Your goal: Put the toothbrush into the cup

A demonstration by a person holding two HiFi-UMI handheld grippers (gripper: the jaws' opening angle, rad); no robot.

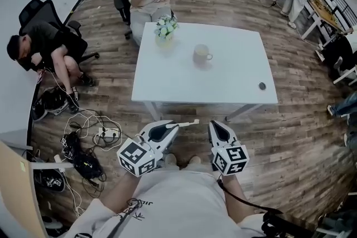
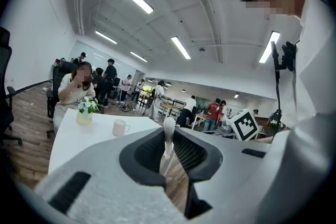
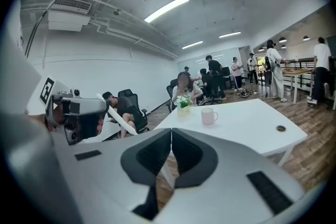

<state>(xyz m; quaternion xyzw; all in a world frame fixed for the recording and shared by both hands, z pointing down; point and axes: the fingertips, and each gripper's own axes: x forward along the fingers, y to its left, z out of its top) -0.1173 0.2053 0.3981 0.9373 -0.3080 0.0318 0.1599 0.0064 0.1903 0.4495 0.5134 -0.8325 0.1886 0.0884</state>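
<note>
A white toothbrush (image 2: 168, 136) stands between the jaws of my left gripper (image 2: 169, 150), which is shut on its handle. In the head view the left gripper (image 1: 176, 126) hovers in front of the table's near edge, and the toothbrush (image 1: 188, 122) sticks out to the right. The white cup (image 1: 202, 54) stands upright near the middle of the white table (image 1: 234, 83), well beyond both grippers. My right gripper (image 1: 215, 125) is beside the left, jaws together with nothing between them. The right gripper view shows its jaws (image 3: 170, 136) closed and the cup (image 3: 209, 115) ahead.
A small pot of flowers (image 1: 165, 28) stands at the table's far left, near the cup. A dark round spot (image 1: 262, 86) marks the table's right front. A person sits behind the table, another at the left on an office chair (image 1: 33, 14). Cables (image 1: 95, 136) lie on the wooden floor.
</note>
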